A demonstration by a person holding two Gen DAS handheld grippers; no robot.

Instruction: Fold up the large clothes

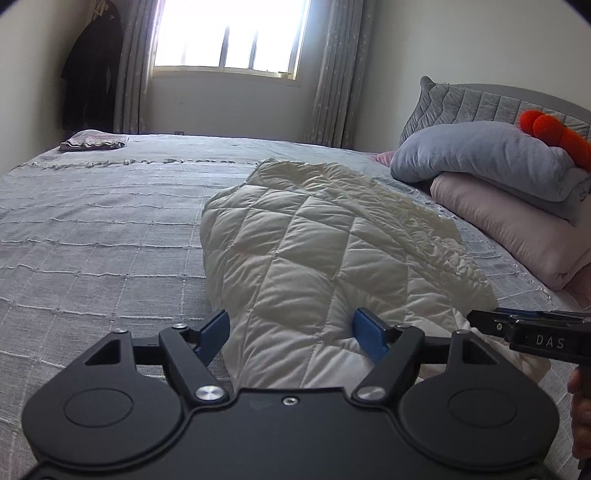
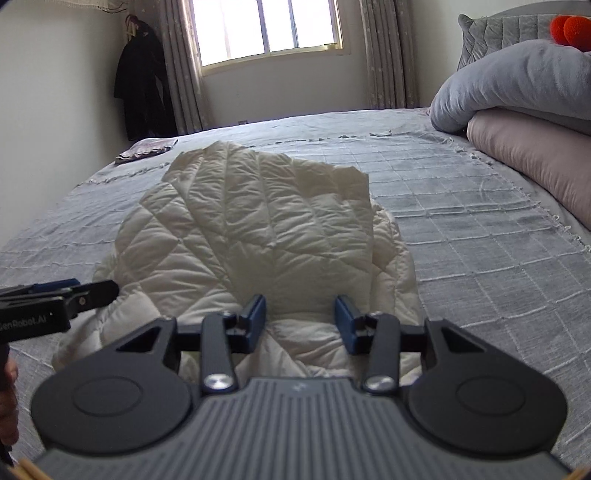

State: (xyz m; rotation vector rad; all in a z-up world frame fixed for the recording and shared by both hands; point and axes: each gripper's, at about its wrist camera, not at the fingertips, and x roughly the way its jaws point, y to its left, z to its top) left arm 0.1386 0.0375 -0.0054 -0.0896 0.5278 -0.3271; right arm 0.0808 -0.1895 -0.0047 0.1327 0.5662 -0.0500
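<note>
Room: bedroom with a bright window (image 1: 229, 35), grey curtains (image 2: 388, 55) and a dark garment (image 2: 142, 81) hanging in the corner.
Bed (image 1: 92, 229): grey checked cover; folded blankets (image 1: 498, 177) stacked at the headboard end, a small folded cloth (image 1: 94, 141) at the far corner.
Jacket (image 2: 251, 229): cream quilted, lying partly folded mid-bed, just ahead of both tools.
Left gripper (image 1: 291, 336): jaws spread wide, over the jacket's near edge, holding nothing.
Right gripper (image 2: 300, 321): jaws apart, empty, above the jacket's near end.
</note>
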